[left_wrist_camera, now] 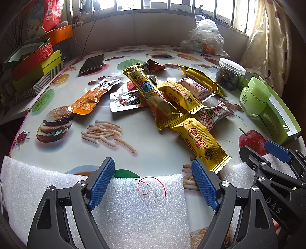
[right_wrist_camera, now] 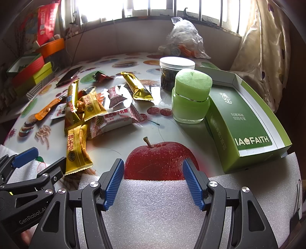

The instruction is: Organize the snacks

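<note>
Snacks [left_wrist_camera: 172,99] are lying heaped mid-table, untouched; I am hovering my left gripper [left_wrist_camera: 153,183] and right gripper [right_wrist_camera: 153,183] wide open and empty at the near edge. Next, I judge, I am reaching for the nearest yellow bar [left_wrist_camera: 200,141].

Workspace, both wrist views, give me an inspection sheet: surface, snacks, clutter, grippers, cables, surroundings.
Surface: table under a glossy food-print cover; white foam sheet along the near edge.
Job's things: snack packets in a loose overlapping pile mid-table; an orange packet lies beside it.
Clutter: phone, green jar, clear jar with white lid, green box, plastic bag.
Grippers: left gripper and right gripper open, empty, over the foam.
Cables: dark cable running from the wall toward the phone; red wire loop on the foam.
Surroundings: barred window, curtain, stacked boxes at left.
</note>
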